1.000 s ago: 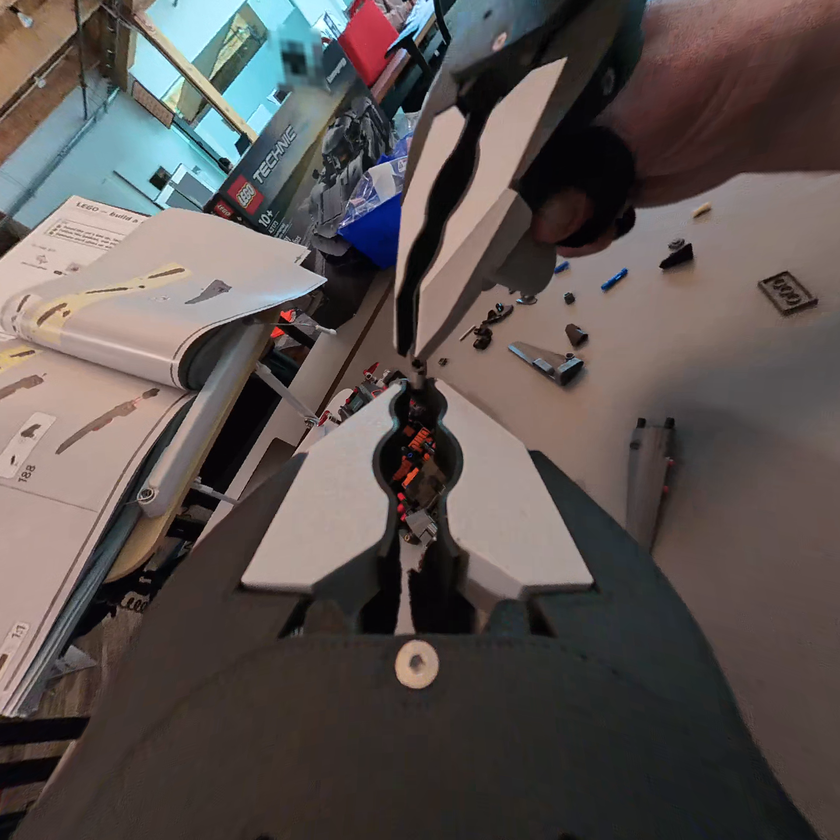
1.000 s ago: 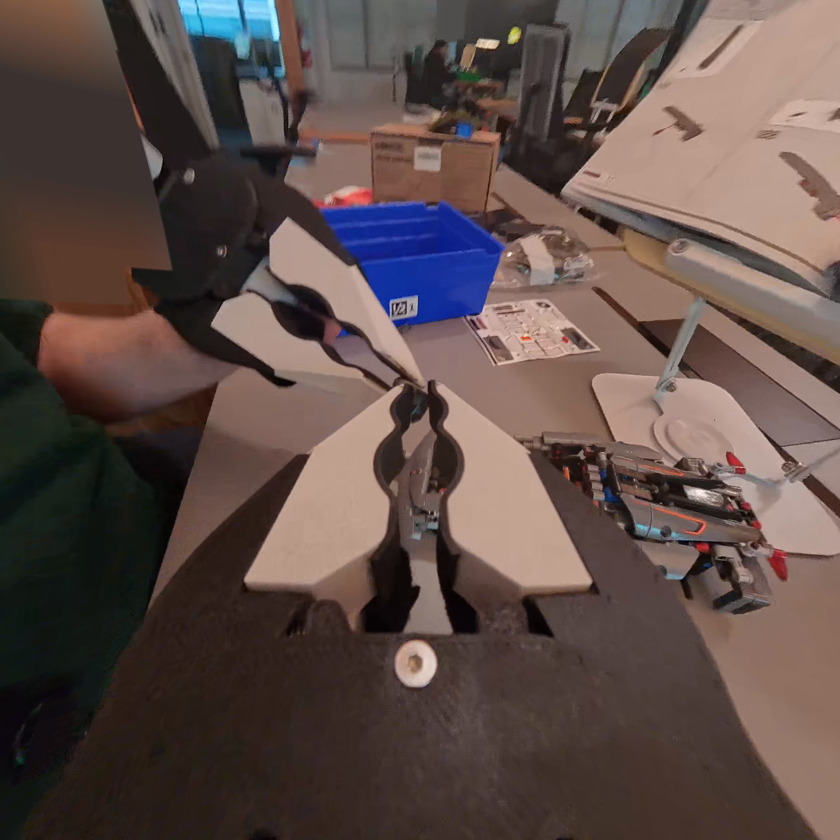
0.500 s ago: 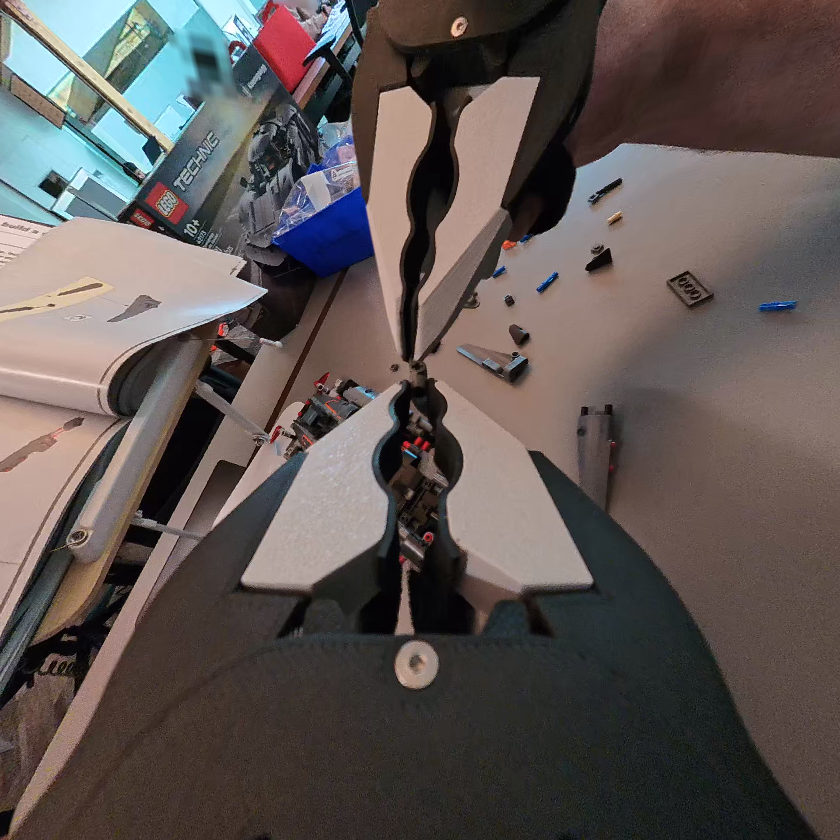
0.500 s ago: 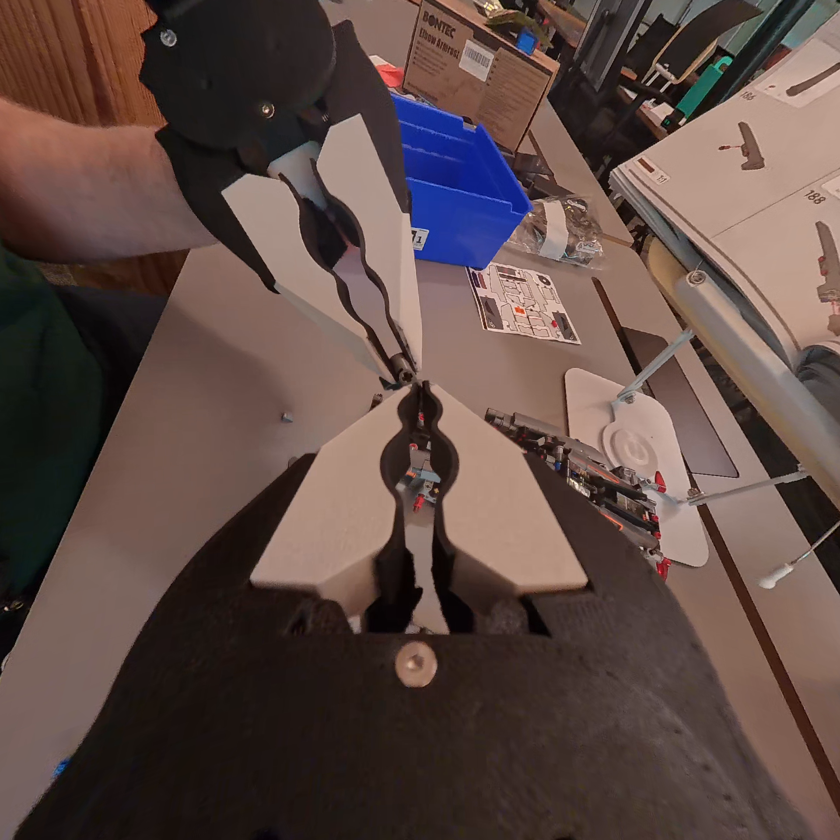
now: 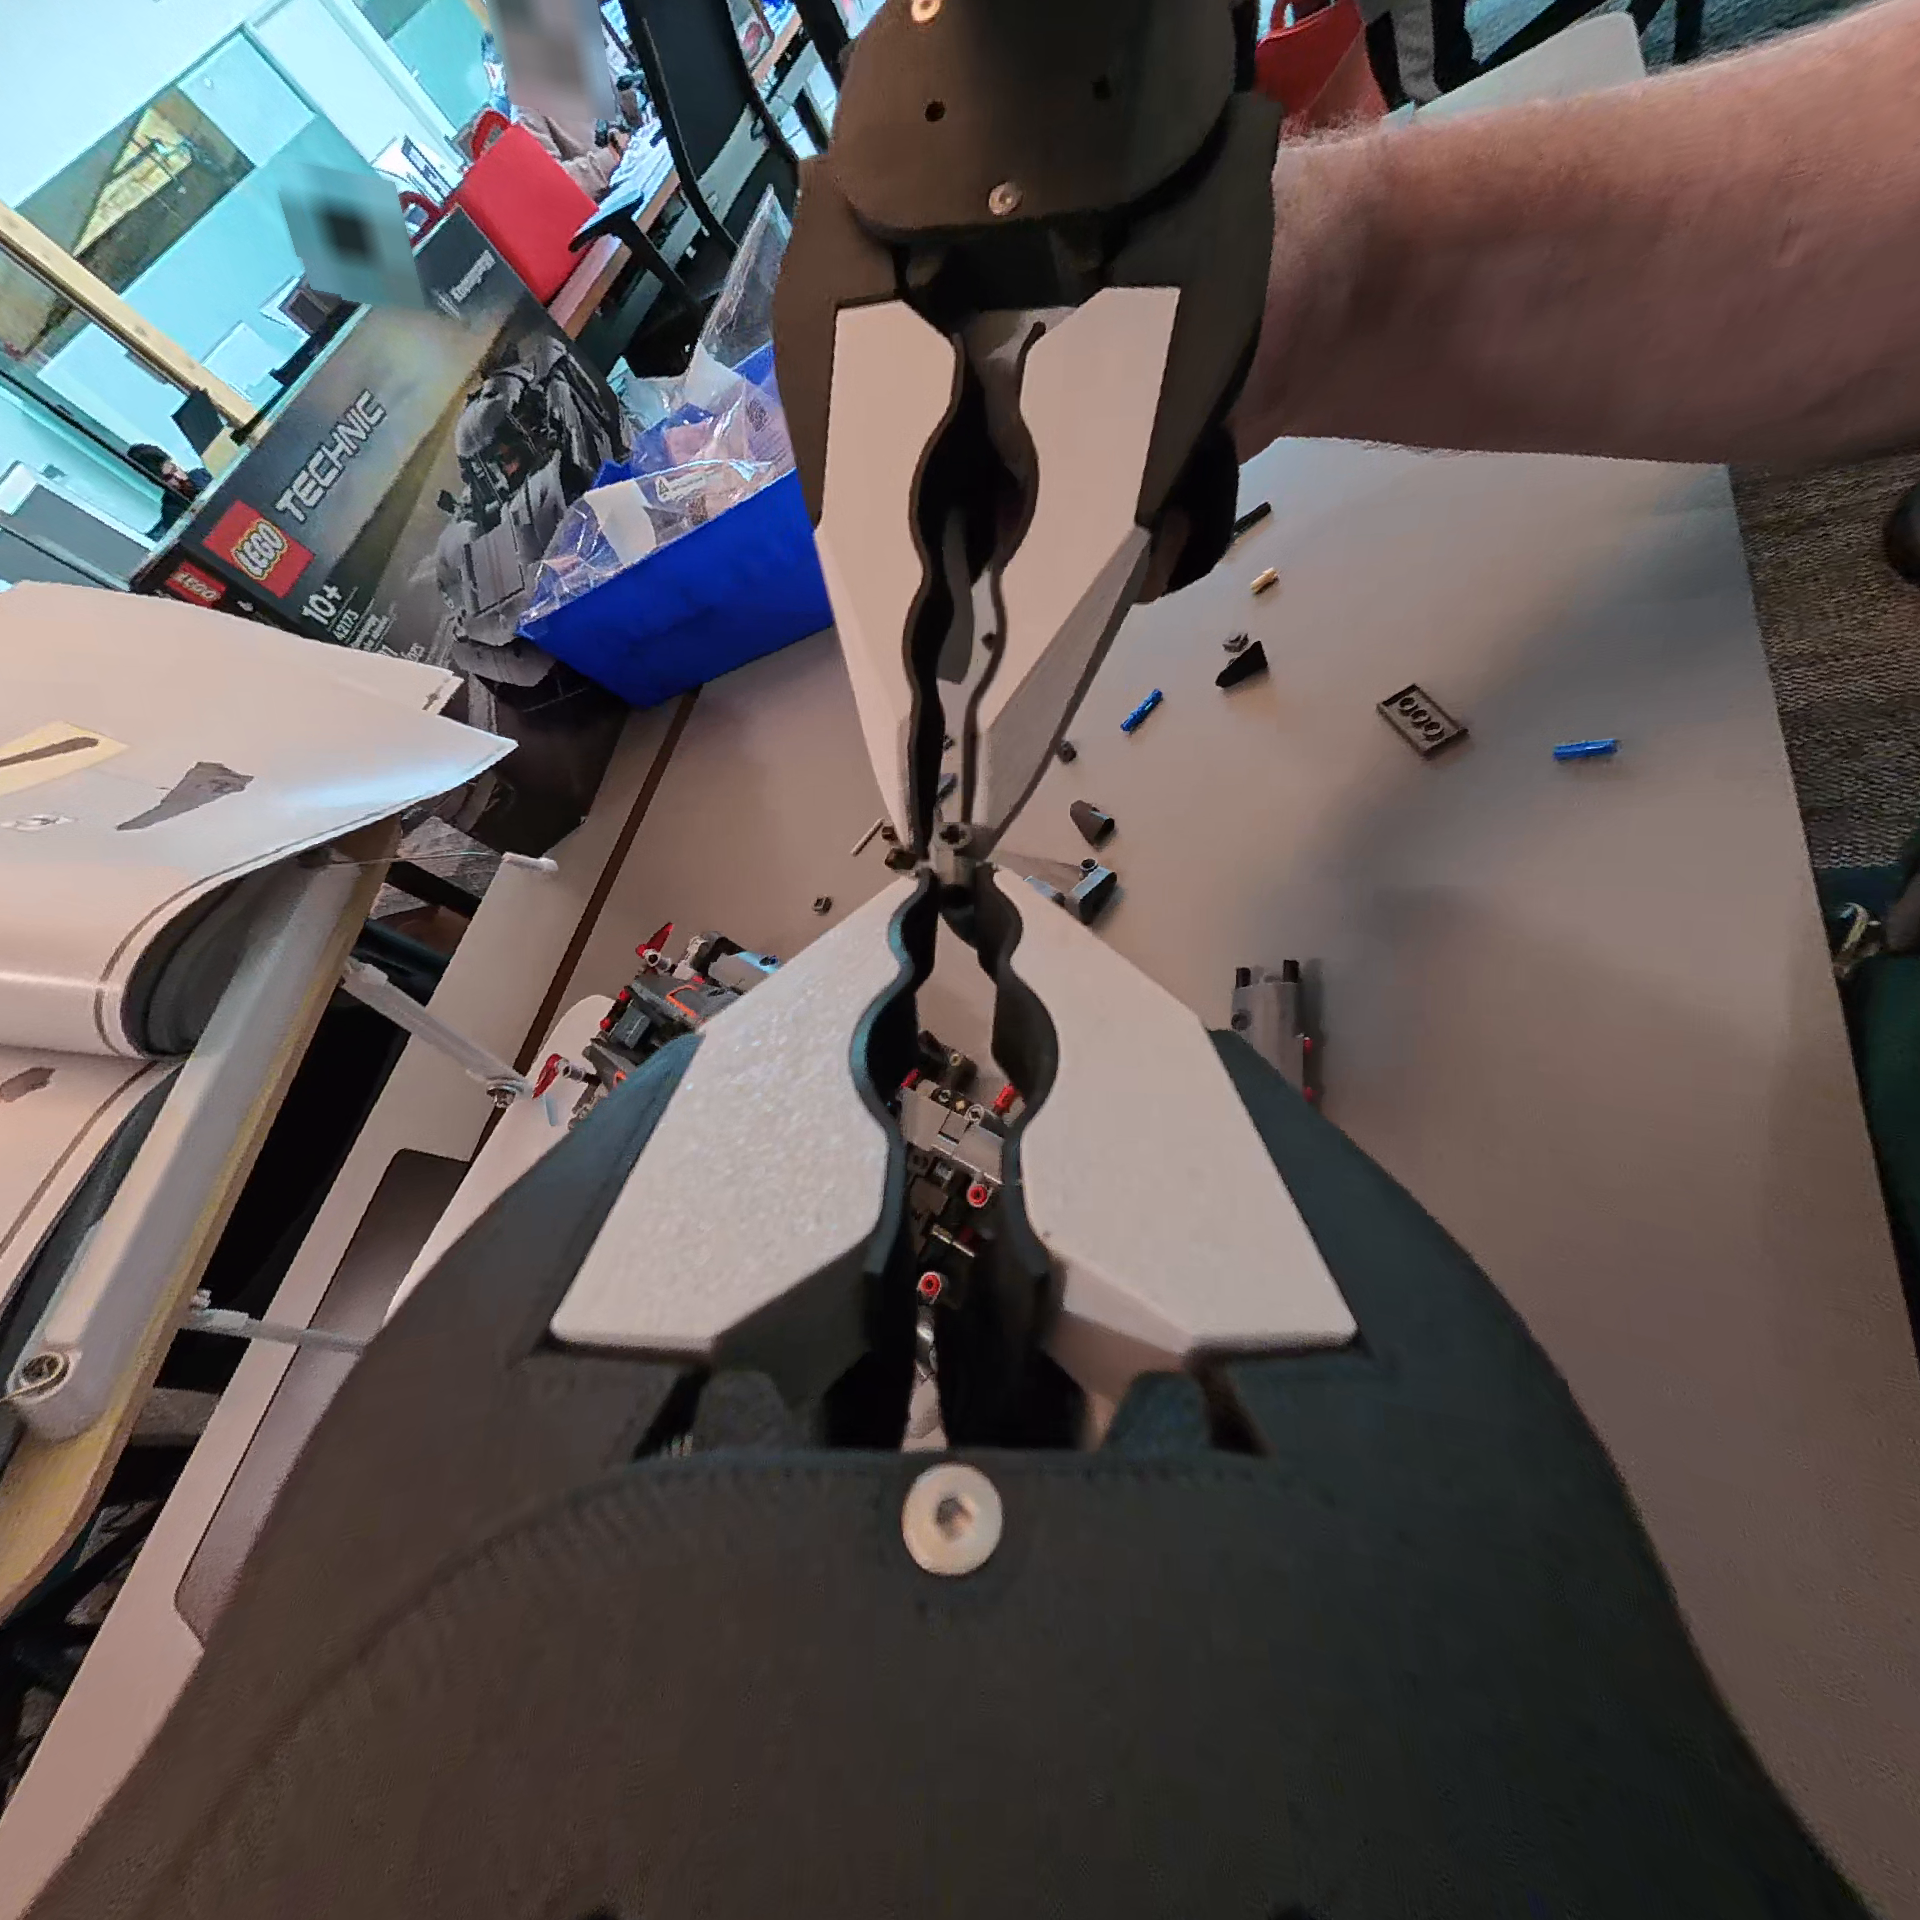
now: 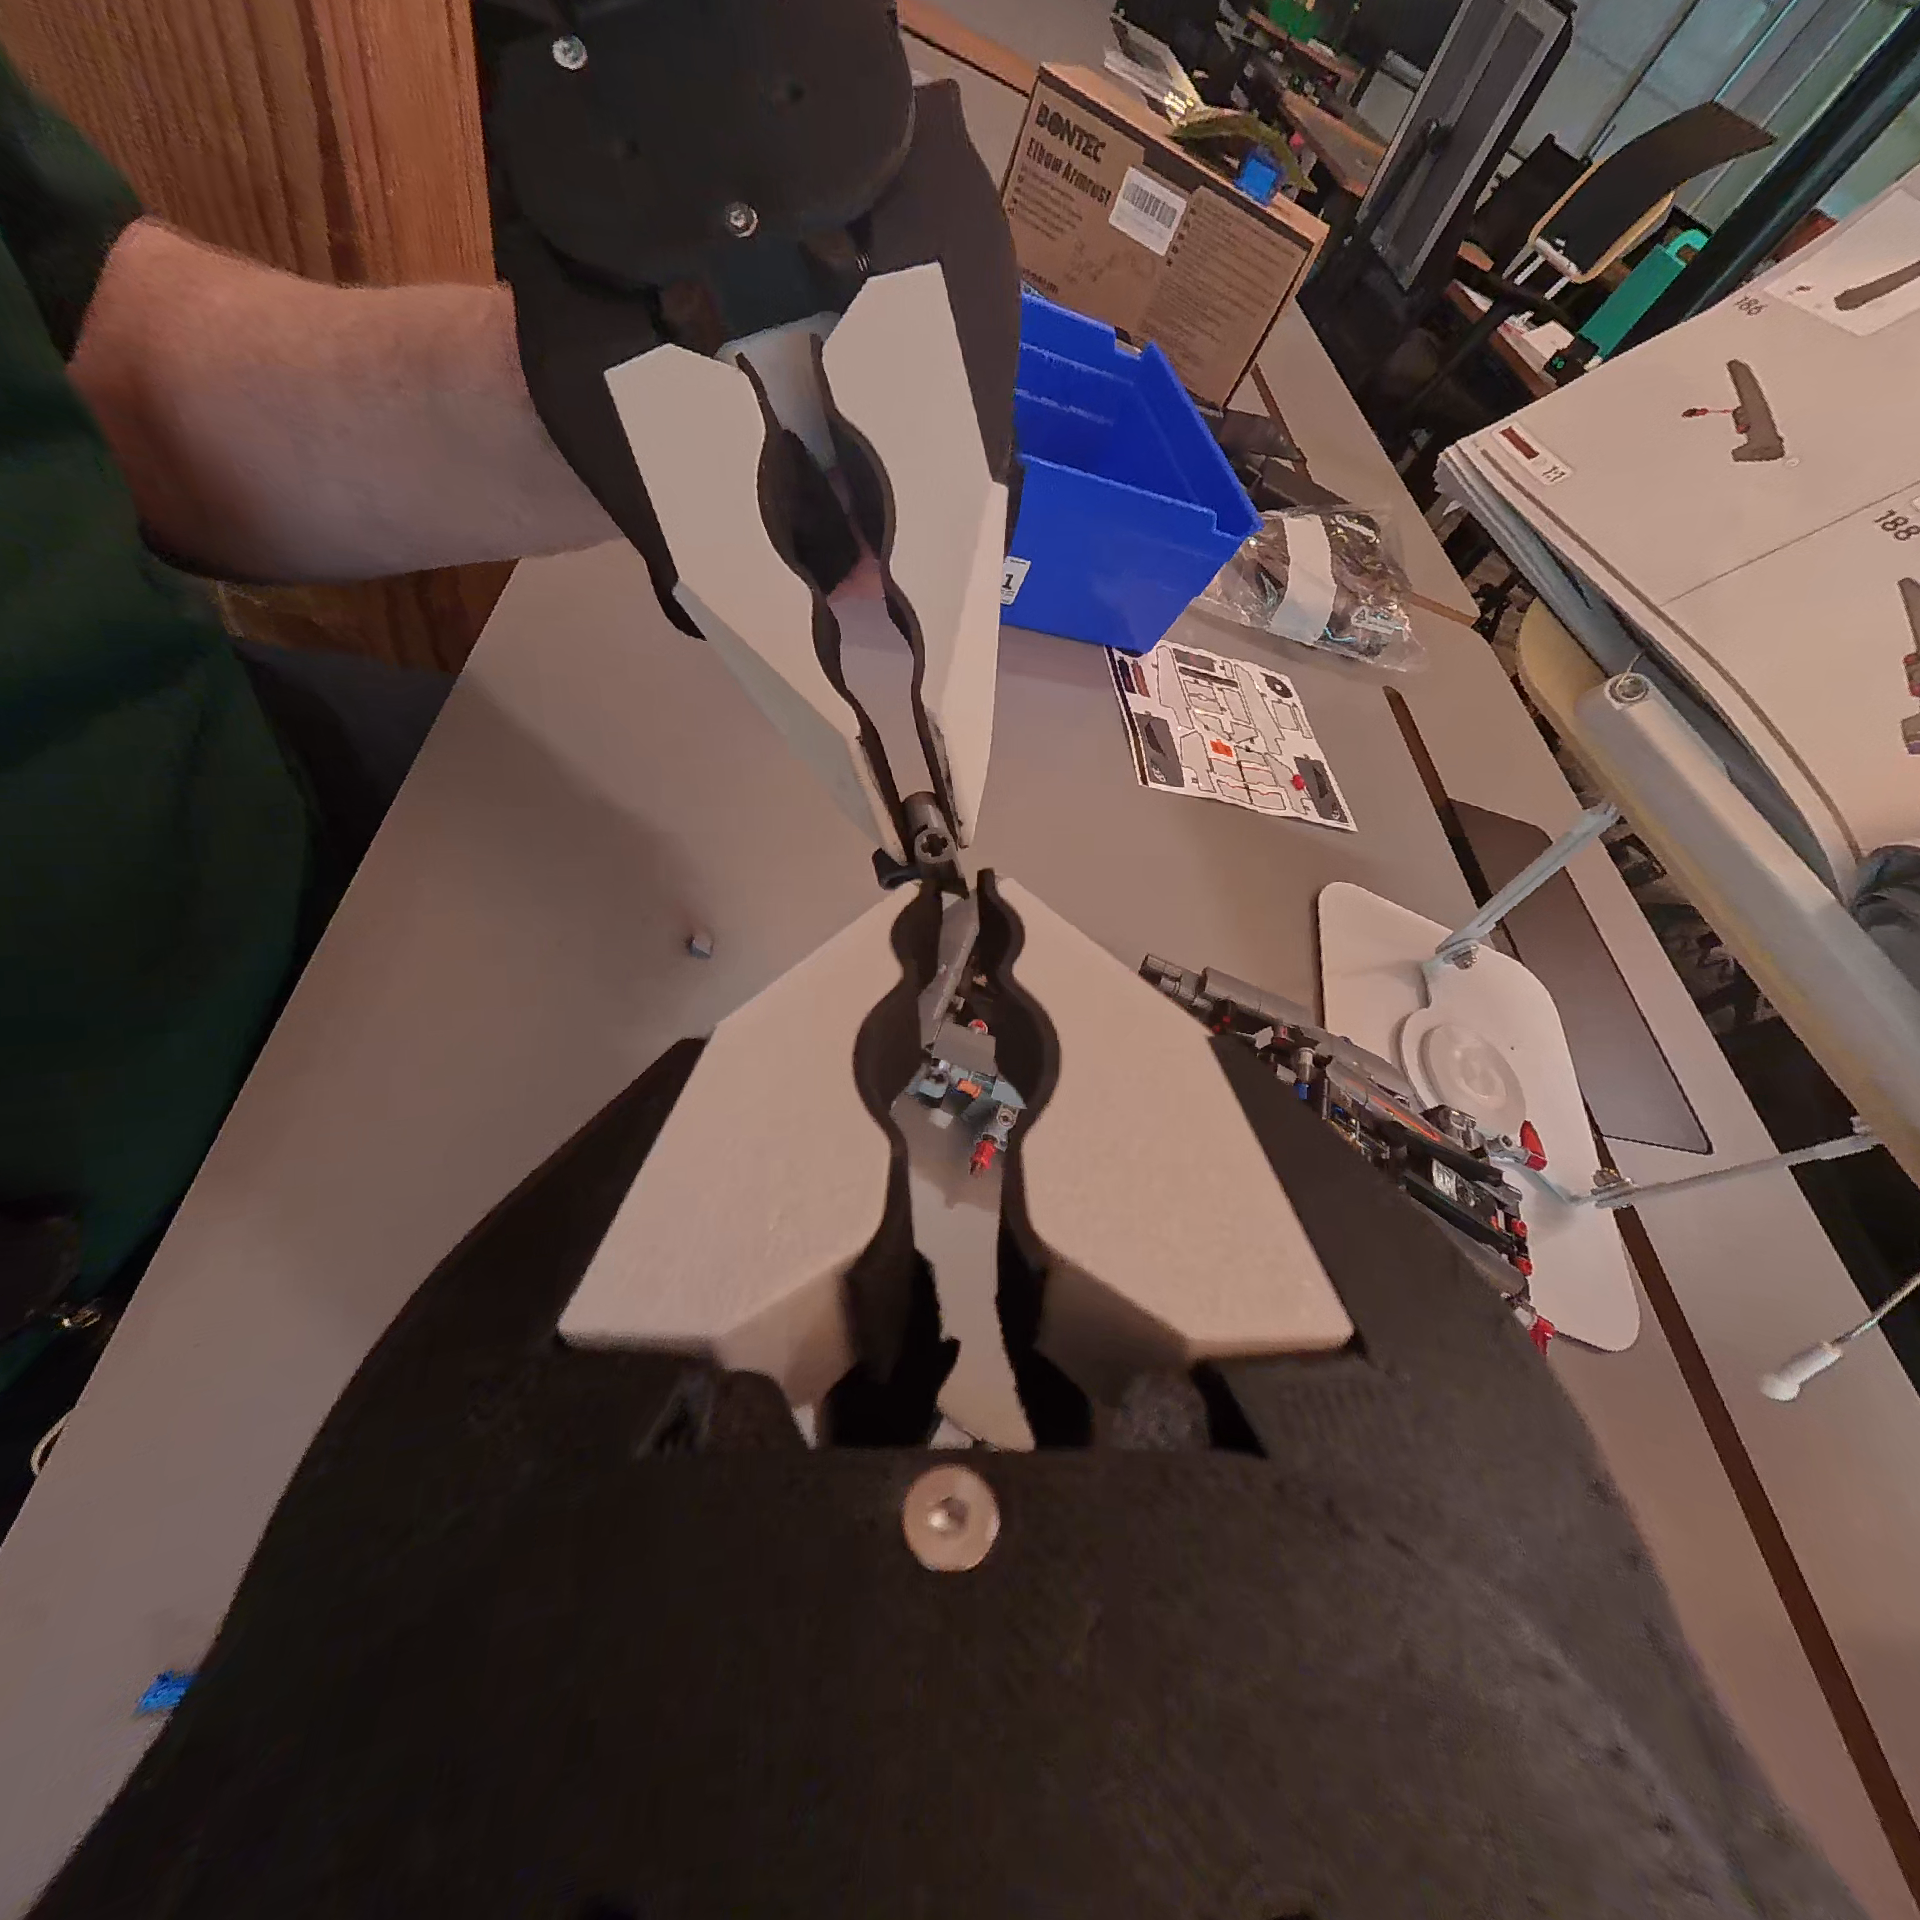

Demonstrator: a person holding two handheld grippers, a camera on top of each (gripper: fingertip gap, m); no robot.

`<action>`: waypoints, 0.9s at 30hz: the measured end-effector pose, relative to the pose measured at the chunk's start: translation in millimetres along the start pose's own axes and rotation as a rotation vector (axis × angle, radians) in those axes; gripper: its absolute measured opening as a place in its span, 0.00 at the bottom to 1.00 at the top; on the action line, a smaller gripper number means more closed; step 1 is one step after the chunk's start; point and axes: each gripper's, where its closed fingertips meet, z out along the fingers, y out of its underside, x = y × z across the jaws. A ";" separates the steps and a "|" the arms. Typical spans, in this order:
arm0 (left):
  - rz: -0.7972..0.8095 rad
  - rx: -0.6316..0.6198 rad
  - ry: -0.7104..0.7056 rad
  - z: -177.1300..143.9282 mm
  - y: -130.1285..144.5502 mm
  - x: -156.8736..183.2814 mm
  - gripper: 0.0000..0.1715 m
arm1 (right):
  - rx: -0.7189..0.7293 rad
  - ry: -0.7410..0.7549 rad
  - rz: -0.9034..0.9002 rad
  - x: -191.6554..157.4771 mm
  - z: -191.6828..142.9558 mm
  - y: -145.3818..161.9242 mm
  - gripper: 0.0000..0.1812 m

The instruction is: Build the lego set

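My left gripper [image 5: 951, 885] and right gripper [image 6: 954, 888] meet tip to tip above the grey table [image 5: 1507, 1039]. In the right wrist view the left gripper [image 6: 928, 821] comes down from above, shut on a small grey round connector [image 6: 928, 837] with a black pin beside it. The right gripper is shut on a thin dark-grey lego piece [image 6: 954, 940]. In the left wrist view the right gripper [image 5: 943, 821] hangs from above, and the connector [image 5: 951, 837] sits at the joint. The part-built lego model [image 6: 1403, 1122] lies on the table below, also in the left wrist view [image 5: 675, 1008].
An instruction booklet [image 5: 208, 769] rests on a stand with a white base [image 6: 1475, 1081]. A blue bin [image 6: 1112, 520], a sticker sheet [image 6: 1226, 738] and a parts bag [image 6: 1320, 582] lie beyond. Loose pieces lie about: a dark plate [image 5: 1421, 719], blue pins [image 5: 1584, 748], a grey panel [image 5: 1273, 1013].
Both grippers have turned until they face each other in a straight line, tips pressed together. Both stayed shut on their small pieces. The model has not moved.
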 end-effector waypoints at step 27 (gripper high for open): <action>-0.206 -0.252 0.281 50.7 58.8 86.7 0.21 | 0.130 0.058 0.243 -10.3 -61.8 39.8 0.00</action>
